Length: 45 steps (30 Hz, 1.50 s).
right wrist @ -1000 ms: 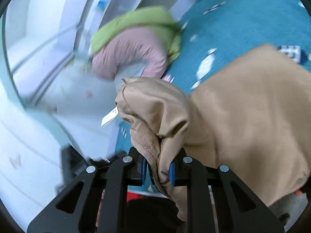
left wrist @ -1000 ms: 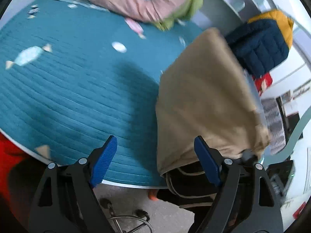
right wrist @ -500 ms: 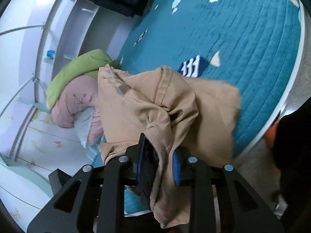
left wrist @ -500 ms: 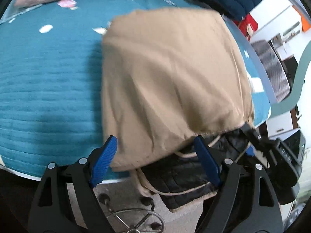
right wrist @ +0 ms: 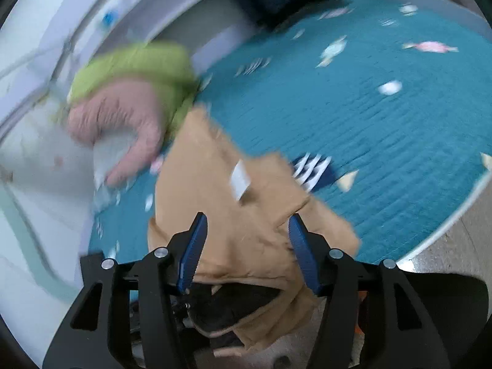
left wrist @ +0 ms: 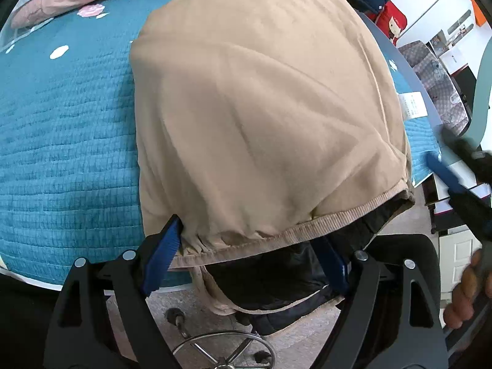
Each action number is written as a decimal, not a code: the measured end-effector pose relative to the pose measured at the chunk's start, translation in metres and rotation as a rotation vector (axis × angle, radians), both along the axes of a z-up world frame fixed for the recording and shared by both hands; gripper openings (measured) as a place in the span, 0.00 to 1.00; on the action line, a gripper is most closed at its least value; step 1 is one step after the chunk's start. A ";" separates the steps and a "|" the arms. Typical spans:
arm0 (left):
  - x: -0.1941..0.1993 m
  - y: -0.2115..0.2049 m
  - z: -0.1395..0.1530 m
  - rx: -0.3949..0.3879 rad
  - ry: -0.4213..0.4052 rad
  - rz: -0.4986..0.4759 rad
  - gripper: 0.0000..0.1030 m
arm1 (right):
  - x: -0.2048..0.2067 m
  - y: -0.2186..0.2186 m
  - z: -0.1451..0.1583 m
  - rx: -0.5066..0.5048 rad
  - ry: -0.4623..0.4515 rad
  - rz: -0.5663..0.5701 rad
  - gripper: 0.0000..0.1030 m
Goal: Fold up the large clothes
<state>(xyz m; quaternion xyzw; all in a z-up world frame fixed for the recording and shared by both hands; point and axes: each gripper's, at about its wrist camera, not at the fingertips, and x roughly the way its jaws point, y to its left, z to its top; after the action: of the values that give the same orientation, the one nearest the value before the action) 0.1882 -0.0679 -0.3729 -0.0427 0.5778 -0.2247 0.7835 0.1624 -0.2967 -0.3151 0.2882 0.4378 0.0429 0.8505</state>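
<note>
The bed with its teal quilt is the work surface, so the tan jacket lies spread across the near edge with its hem hanging off toward the floor, handy for folding. The left gripper tilts steeply down over that hem, jaws wide apart, gripping nothing. The right gripper is opening, tan cloth between the jaws but apparently loose, though that view's blurry.

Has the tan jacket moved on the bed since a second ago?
Yes. The tan jacket now lies spread over the teal bedspread, farther from the pink pillow, no longer bunched up.
</note>
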 end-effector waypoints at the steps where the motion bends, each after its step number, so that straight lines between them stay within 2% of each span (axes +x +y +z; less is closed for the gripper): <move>1: 0.000 -0.001 0.002 -0.001 0.000 0.000 0.79 | 0.008 0.003 -0.009 -0.011 0.027 0.028 0.30; 3: -0.003 -0.002 0.003 -0.006 0.000 0.007 0.79 | 0.020 0.007 -0.030 -0.092 0.090 0.075 0.10; 5: -0.005 0.005 0.008 -0.024 0.000 0.014 0.79 | 0.024 -0.002 -0.046 -0.171 0.137 0.055 0.07; 8: -0.008 0.016 0.020 -0.075 -0.013 0.014 0.80 | 0.024 -0.020 -0.060 -0.205 0.178 0.012 0.05; 10: -0.011 0.026 0.031 -0.112 -0.052 0.025 0.80 | 0.026 -0.028 -0.071 -0.163 0.194 0.013 0.03; 12: -0.008 0.036 0.038 -0.165 -0.058 0.053 0.80 | 0.027 -0.029 -0.073 -0.159 0.190 0.025 0.04; 14: -0.004 0.048 0.040 -0.222 -0.056 0.107 0.82 | 0.026 -0.031 -0.073 -0.122 0.190 0.025 0.07; 17: 0.004 0.053 0.030 -0.184 -0.026 0.152 0.82 | 0.026 -0.037 -0.070 -0.060 0.212 0.019 0.14; 18: 0.007 0.053 0.025 -0.173 -0.019 0.153 0.82 | 0.023 -0.041 -0.064 -0.019 0.226 0.008 0.22; 19: 0.010 0.052 0.020 -0.152 -0.014 0.158 0.82 | 0.020 -0.043 -0.062 -0.003 0.244 -0.013 0.44; 21: 0.013 0.052 0.010 -0.133 0.013 0.164 0.82 | 0.010 -0.050 -0.056 0.016 0.263 -0.078 0.76; 24: 0.018 0.047 -0.001 -0.138 0.041 0.166 0.82 | 0.003 -0.054 -0.064 0.231 0.229 -0.073 0.77; 25: 0.019 0.044 -0.002 -0.135 0.041 0.163 0.82 | 0.005 -0.052 -0.069 0.254 0.246 -0.076 0.77; 27: 0.019 0.040 -0.005 -0.123 0.039 0.152 0.82 | 0.008 -0.047 -0.079 0.201 0.280 -0.078 0.78; 29: 0.020 0.038 -0.006 -0.116 0.035 0.142 0.83 | 0.010 -0.045 -0.089 0.189 0.306 -0.095 0.83; 32: 0.021 0.036 -0.007 -0.111 0.040 0.149 0.85 | 0.007 -0.041 -0.109 0.274 0.349 -0.097 0.84; 34: 0.021 0.038 -0.007 -0.124 0.039 0.159 0.85 | 0.004 -0.041 -0.110 0.261 0.338 -0.100 0.85; 37: 0.020 0.047 -0.009 -0.129 0.033 0.164 0.86 | 0.004 -0.038 -0.120 0.353 0.328 -0.099 0.90; 40: 0.017 0.062 -0.014 -0.143 0.025 0.206 0.87 | 0.003 -0.030 -0.120 0.366 0.319 -0.080 0.91; 41: 0.015 0.065 -0.014 -0.146 0.008 0.225 0.87 | 0.003 -0.031 -0.119 0.393 0.321 -0.066 0.90; 43: 0.013 0.068 -0.016 -0.150 -0.002 0.231 0.87 | 0.001 -0.024 -0.126 0.536 0.329 -0.037 0.89; 44: 0.014 0.067 -0.020 -0.159 0.018 0.229 0.87 | 0.003 -0.019 -0.129 0.550 0.332 -0.032 0.89; 45: 0.015 0.066 -0.025 -0.176 0.044 0.231 0.87 | 0.005 -0.014 -0.131 0.516 0.330 -0.030 0.89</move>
<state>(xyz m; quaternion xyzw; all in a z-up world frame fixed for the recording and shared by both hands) 0.2032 -0.0022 -0.3981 -0.1822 0.5641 -0.1817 0.7846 0.1673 -0.3111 -0.4465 0.5042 0.5404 0.0926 0.6672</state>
